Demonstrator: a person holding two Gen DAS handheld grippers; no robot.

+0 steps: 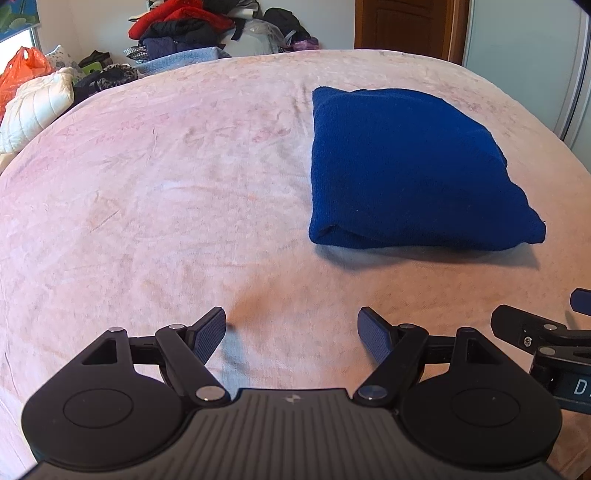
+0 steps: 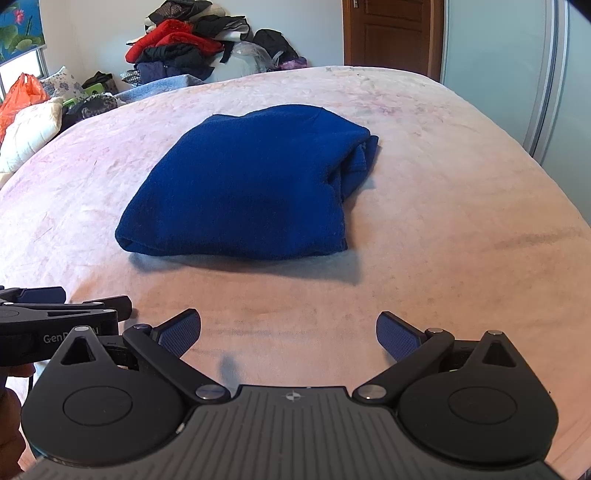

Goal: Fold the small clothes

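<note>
A dark blue garment [image 1: 406,170] lies folded into a thick square on the pink bed cover [image 1: 166,184]. It shows ahead and to the right in the left wrist view and straight ahead in the right wrist view [image 2: 251,184]. My left gripper [image 1: 291,332] is open and empty, low over the cover, short of the garment and to its left. My right gripper [image 2: 288,334] is open and empty, just in front of the garment's near edge. Each gripper shows at the edge of the other's view: the right one [image 1: 546,332], the left one [image 2: 55,314].
A heap of red, black and blue clothes [image 2: 184,48] is piled against the far wall. An orange plastic bag [image 1: 22,74] and a white quilted item [image 1: 37,107] lie at the far left. A wooden door [image 2: 388,33] and a sliding panel [image 2: 517,74] stand at the right.
</note>
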